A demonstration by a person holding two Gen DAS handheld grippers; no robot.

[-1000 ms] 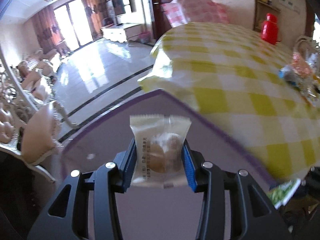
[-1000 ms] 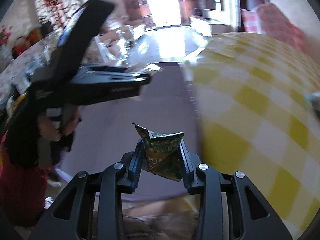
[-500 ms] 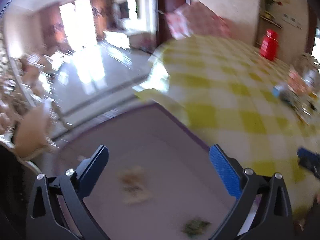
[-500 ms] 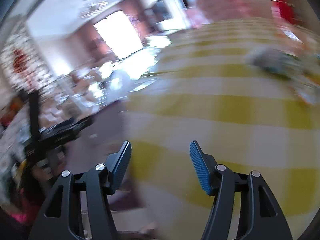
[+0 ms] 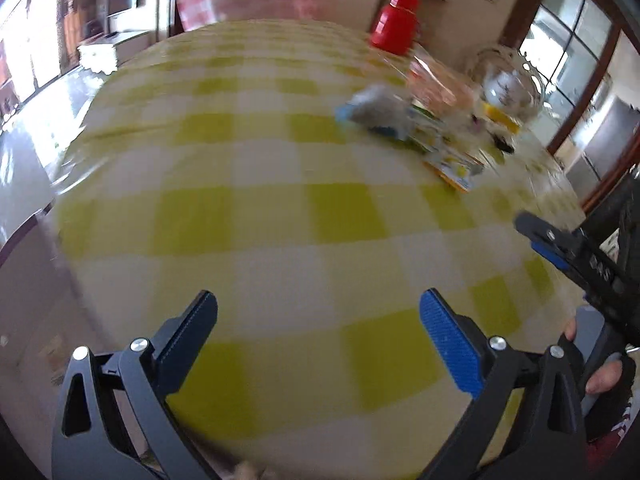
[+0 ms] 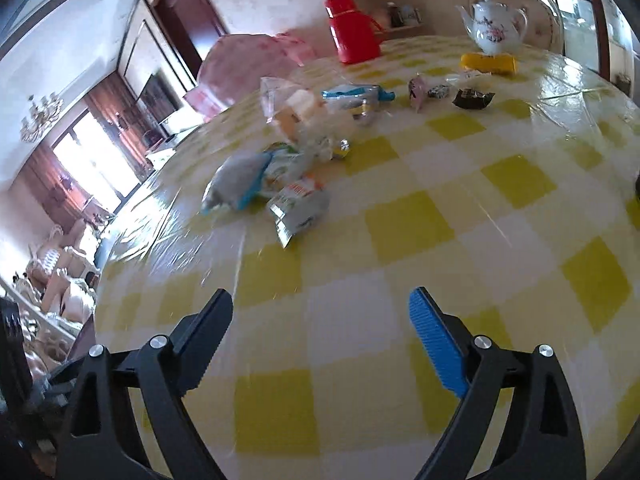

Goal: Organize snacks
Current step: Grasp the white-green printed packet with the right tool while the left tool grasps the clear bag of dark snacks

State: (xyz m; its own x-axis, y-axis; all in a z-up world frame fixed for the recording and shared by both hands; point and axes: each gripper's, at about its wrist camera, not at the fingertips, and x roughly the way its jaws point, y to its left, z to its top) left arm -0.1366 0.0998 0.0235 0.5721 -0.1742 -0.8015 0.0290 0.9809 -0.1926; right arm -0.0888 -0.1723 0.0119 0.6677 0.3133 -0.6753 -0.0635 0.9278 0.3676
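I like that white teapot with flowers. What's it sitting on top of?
The teapot appears to stand on a flat yellow thing lying on the checked tablecloth. The pot hides the middle of it, so I cannot tell what it is.

A heap of snack packets (image 6: 280, 176) is lying on the checked tablecloth (image 6: 460, 240). Behind it, small wrappers (image 6: 440, 92) are sitting scattered. Farther back, a thermos (image 6: 352, 30) is standing left of a teapot (image 6: 498, 24).
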